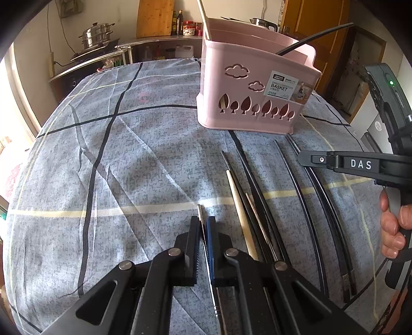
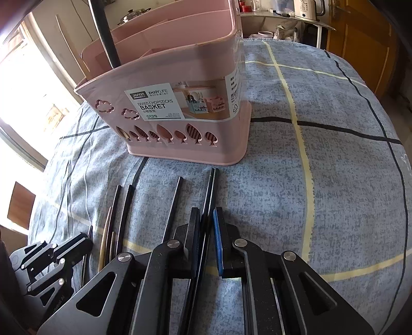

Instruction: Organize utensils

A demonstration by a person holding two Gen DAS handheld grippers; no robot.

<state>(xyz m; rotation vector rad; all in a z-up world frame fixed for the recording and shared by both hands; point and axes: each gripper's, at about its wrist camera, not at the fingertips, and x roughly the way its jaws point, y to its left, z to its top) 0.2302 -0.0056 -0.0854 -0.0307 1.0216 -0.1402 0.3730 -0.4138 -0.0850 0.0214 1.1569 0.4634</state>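
Observation:
A pink divided chopstick basket (image 1: pixel 255 103) (image 2: pixel 180 103) stands on the grey checked cloth; a black utensil handle (image 2: pixel 105 33) and a wooden stick (image 1: pixel 203 15) lean in it. Several black chopsticks (image 1: pixel 303 195) (image 2: pixel 172 216) and a wooden chopstick (image 1: pixel 239 211) lie in front of it. My left gripper (image 1: pixel 204 224) is shut on a thin metal chopstick (image 1: pixel 200 214) low over the cloth. My right gripper (image 2: pixel 207 219) is closed around a black chopstick pair (image 2: pixel 209 190), just right of the row.
The cloth-covered table (image 1: pixel 128 159) curves away at its edges. A kitchen counter with a steel pot (image 1: pixel 96 34) and bottles is behind. A wooden door (image 2: pixel 360 38) is at the far right. The left gripper also shows in the right wrist view (image 2: pixel 51 262).

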